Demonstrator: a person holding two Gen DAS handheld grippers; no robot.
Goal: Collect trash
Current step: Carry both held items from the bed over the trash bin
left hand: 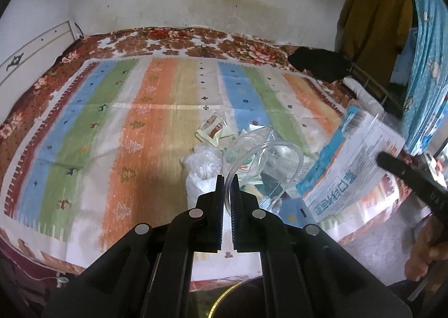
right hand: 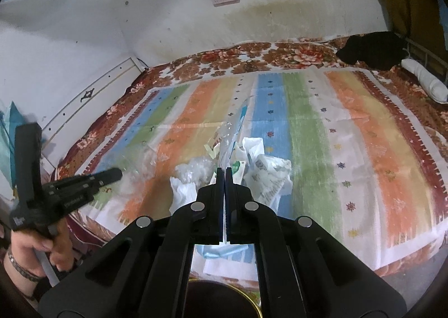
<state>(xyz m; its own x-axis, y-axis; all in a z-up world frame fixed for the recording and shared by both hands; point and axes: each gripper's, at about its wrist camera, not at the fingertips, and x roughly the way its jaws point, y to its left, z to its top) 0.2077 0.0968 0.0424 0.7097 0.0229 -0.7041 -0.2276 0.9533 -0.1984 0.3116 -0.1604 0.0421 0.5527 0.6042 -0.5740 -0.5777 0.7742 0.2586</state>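
A bed point(left hand: 84, 127) fills both views, spread with a striped cloth point(right hand: 350, 136) over a floral blanket point(left hand: 173, 41). Near the cloth's middle lies a heap of trash point(right hand: 252, 166) (crumpled paper, small packets, thin film).

The left gripper point(left hand: 227, 180) has its jaws pinching the rim of a clear plastic container point(left hand: 266, 166), which sticks out ahead of the tips and above the heap. The right gripper point(right hand: 224, 173) has its jaws pressed together on the edge of a printed blue-and-white package point(left hand: 350, 161); from its own camera the sheet runs edge-on straight out from the tips, over the heap.

A round, gold-rimmed opening point(right hand: 252, 309) shows at the bottom edge of each view, below both grippers.
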